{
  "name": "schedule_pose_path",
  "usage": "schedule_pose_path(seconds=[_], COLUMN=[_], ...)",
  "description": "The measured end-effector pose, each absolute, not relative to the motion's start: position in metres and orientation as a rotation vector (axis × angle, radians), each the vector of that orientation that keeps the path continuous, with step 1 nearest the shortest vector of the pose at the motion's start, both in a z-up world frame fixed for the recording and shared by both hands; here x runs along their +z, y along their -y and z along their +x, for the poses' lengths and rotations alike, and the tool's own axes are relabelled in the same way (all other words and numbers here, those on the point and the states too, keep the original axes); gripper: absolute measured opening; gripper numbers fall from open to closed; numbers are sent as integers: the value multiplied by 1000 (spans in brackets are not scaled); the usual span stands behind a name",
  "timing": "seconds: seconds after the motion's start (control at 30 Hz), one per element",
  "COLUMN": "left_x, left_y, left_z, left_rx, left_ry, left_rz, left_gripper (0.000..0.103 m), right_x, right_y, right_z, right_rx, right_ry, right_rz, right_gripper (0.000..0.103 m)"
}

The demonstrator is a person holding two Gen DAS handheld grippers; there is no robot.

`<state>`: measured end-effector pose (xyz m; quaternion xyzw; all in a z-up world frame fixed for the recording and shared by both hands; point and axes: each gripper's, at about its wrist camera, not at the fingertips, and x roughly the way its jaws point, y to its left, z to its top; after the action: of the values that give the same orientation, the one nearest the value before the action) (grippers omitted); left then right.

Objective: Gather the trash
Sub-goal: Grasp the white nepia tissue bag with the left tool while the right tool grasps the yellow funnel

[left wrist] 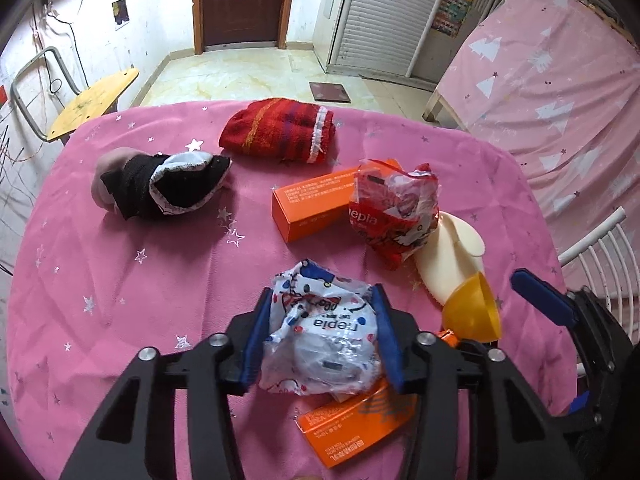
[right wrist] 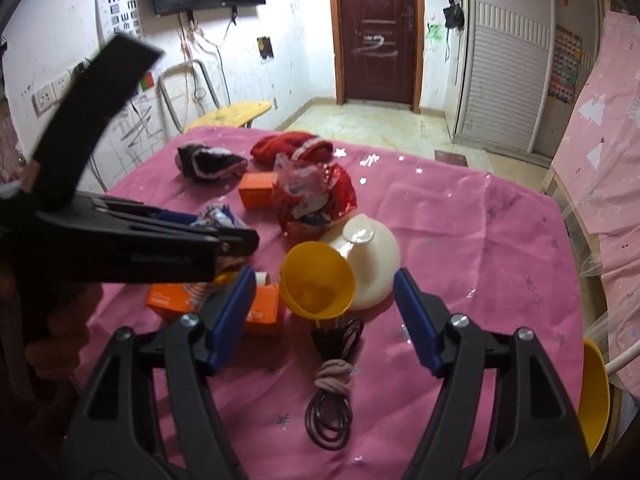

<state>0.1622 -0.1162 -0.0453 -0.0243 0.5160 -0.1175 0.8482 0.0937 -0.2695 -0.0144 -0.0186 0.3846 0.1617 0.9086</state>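
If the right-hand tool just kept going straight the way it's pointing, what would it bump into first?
Probably the yellow funnel, which lies between the open right tool's fingers, with the bundle of hair ties below on the pink cloth. Depth is hard to judge.

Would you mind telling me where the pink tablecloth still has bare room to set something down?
Bare cloth lies right of the cream plastic funnel, toward the table's right edge, and left of the white crumpled wrapper below the black-and-white sock. It is crowded around the orange cardboard box, red crumpled wrapper and yellow plastic funnel.
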Motion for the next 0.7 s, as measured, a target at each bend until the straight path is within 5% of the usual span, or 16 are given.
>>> schedule_pose_path(seconds=[0.27, 0.43, 0.7], left_x=[-36, -35, -29], left_y=[104, 99, 94], left_z=[159, 158, 153], left_rx=[-247, -252, -249], left_ry=[-1070, -1077, -1068], left_rz=[-95, -114, -127], left_gripper=[37, 37, 37], right_x=[-20, -20, -14], right_y=[268, 267, 274], right_z=[103, 104, 99], right_rx=[328, 372, 351], right_ry=[-828, -826, -787], right_rz=[-37, -21, 15], right_gripper=[68, 42, 40])
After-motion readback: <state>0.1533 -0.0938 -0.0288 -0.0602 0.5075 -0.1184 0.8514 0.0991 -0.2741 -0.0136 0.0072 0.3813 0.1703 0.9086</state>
